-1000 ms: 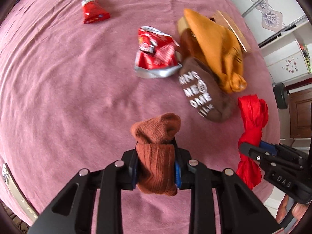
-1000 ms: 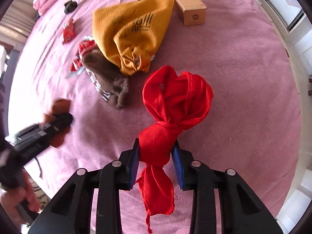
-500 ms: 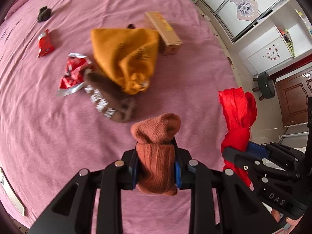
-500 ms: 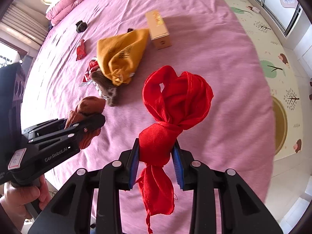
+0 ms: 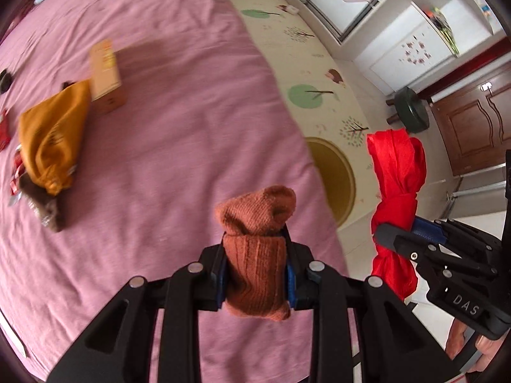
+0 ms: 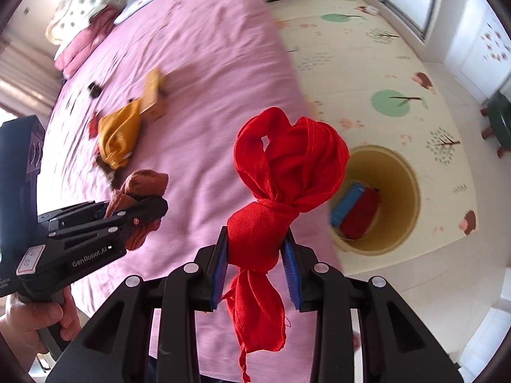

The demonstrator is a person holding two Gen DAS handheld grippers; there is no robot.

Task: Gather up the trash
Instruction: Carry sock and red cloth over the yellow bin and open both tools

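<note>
Left gripper [image 5: 255,274] clamps brown sock [image 5: 255,252]; right gripper [image 6: 255,274] clamps red cloth [image 6: 281,172]; both above bed [image 5: 166,134] edge; release early and you miss yellow bin [image 6: 412,188] on floor, right.

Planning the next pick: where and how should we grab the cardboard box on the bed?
Grip the cardboard box across its narrow width, hand-held gripper coming down from above. It lies flat and long on the pink bedsheet, so the short span likely fits the jaws. Take it toward the far end: the near end touches the yellow cloth bag, the far end looks free.
</note>
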